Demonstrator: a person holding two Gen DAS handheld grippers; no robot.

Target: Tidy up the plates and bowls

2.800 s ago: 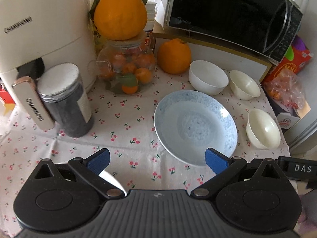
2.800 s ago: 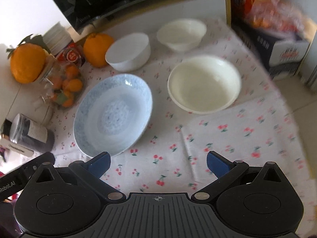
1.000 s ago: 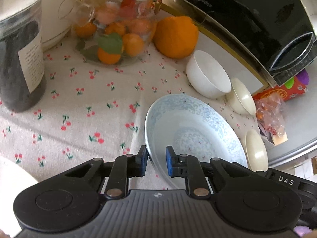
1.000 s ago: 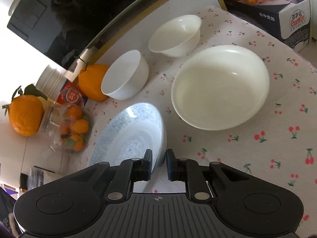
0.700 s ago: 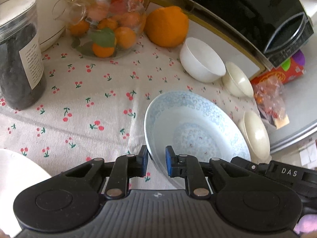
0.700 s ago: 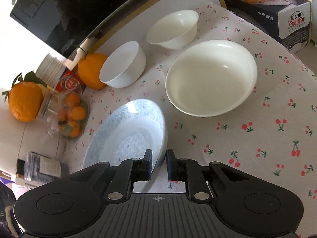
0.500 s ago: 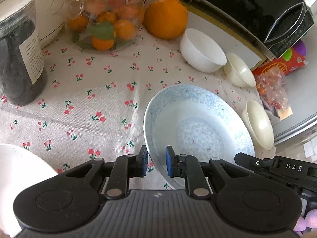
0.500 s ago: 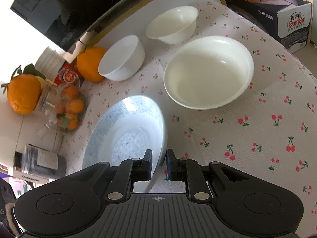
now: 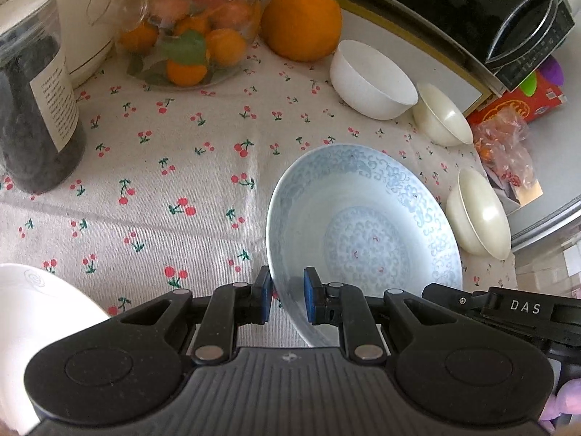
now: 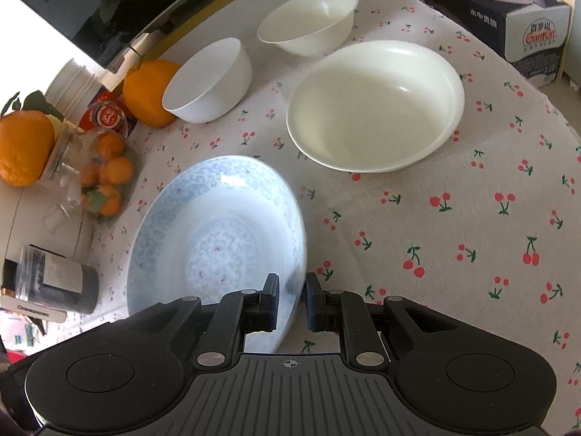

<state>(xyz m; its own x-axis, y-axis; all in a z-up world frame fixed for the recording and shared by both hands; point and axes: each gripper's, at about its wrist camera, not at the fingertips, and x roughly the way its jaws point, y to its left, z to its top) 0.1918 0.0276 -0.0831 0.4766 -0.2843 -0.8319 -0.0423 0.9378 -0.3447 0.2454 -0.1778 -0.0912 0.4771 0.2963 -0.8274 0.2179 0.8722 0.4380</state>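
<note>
— Why do I have both grippers on one dish?

— Because the blue-patterned plate (image 9: 363, 232) is wide and shallow, and I judge one pinch on its rim would let it swing. My left gripper (image 9: 287, 299) has its jaws closed on the rim at the plate's near-left edge; my right gripper (image 10: 292, 301) has its jaws closed on the rim on the opposite side. One pad sits inside the rim and one outside on each.

— Where is the plate itself?

— Over the cherry-print cloth on the counter (image 9: 174, 167), tilted between the two grips. I cannot tell whether its underside touches the cloth.

— And where would it go?

— Probably toward the white plate (image 9: 32, 312) whose edge shows at the lower left in the left wrist view, to stack like with like. That is my guess only.

— The bowls?

— Untouched. The wide cream bowl (image 10: 376, 109) sits just beyond the plate, the cream small bowl (image 10: 308, 21) and the white bowl (image 10: 208, 81) behind it, near the orange (image 10: 149, 89). Nesting them looks like the remaining work.
</note>
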